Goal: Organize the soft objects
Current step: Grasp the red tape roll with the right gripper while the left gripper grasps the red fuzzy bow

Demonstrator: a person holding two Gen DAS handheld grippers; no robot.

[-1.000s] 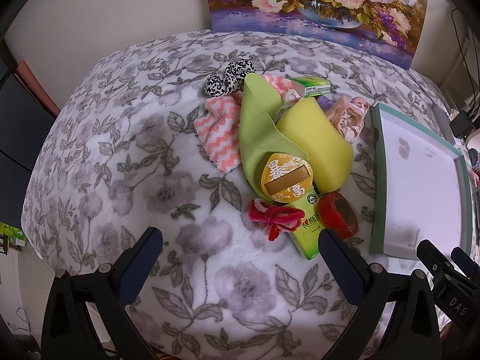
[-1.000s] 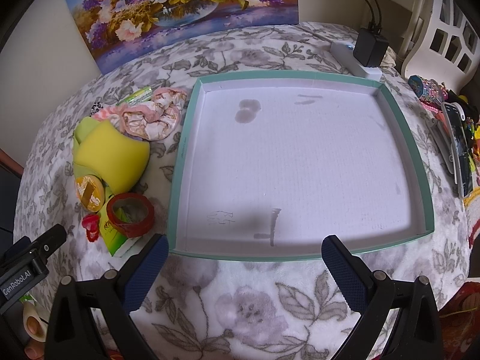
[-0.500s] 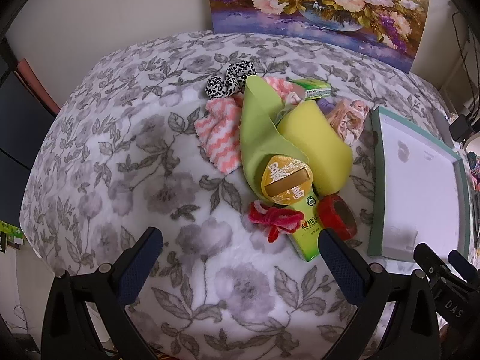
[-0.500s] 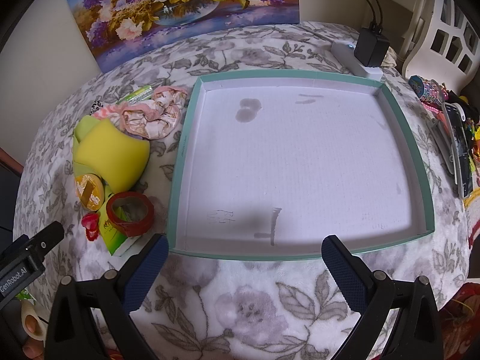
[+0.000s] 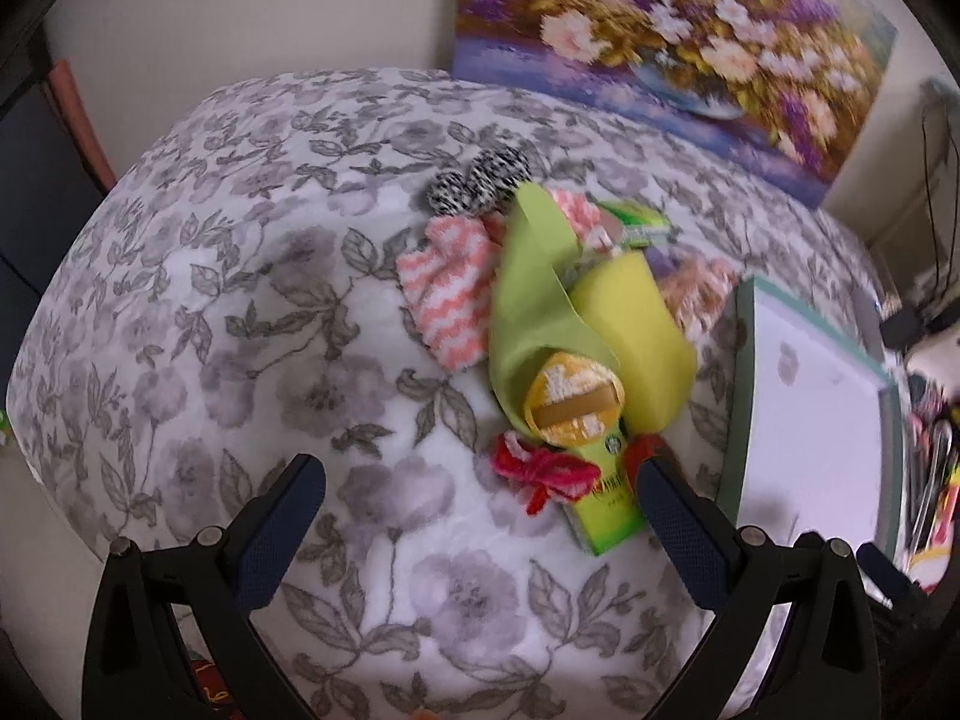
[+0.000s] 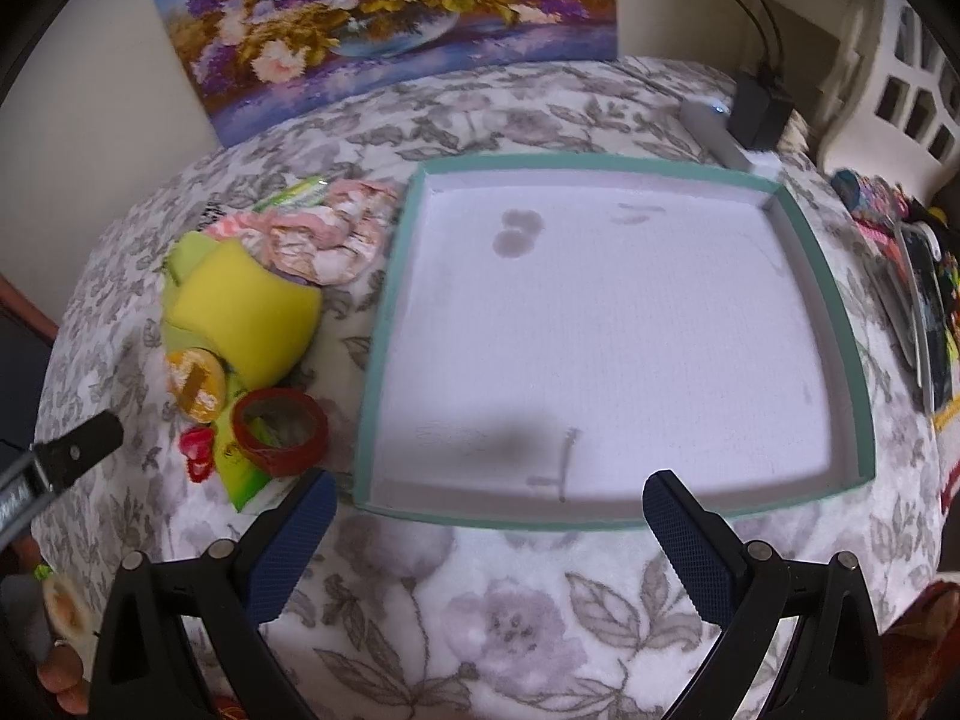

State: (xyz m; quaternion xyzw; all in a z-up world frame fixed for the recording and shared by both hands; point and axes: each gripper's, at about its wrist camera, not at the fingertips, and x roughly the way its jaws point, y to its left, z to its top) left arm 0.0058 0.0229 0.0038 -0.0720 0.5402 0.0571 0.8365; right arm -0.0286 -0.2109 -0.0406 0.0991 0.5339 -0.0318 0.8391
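Note:
A pile of objects lies on the floral blanket: a yellow sponge (image 5: 630, 324), a green cloth (image 5: 528, 300), a pink-and-white striped cloth (image 5: 450, 294), a black-and-white scrunchie (image 5: 480, 183), a red yarn bow (image 5: 543, 471), a peach scrunchie (image 6: 327, 234), a red tape roll (image 6: 279, 429), a round yellow tub (image 5: 573, 399) and a green carton (image 5: 606, 516). My left gripper (image 5: 480, 507) is open just before the bow. My right gripper (image 6: 483, 531) is open at the near rim of the teal tray (image 6: 384, 312), which holds nothing.
A flower painting (image 6: 384, 18) leans on the wall behind. A charger and white power strip (image 6: 738, 132) lie beyond the tray. Colourful small items and a phone (image 6: 918, 300) lie at the right edge. The blanket falls away at the left.
My left gripper has moved forward and right toward the pile, so the bow and carton sit between its fingers' line. My right gripper has barely moved.

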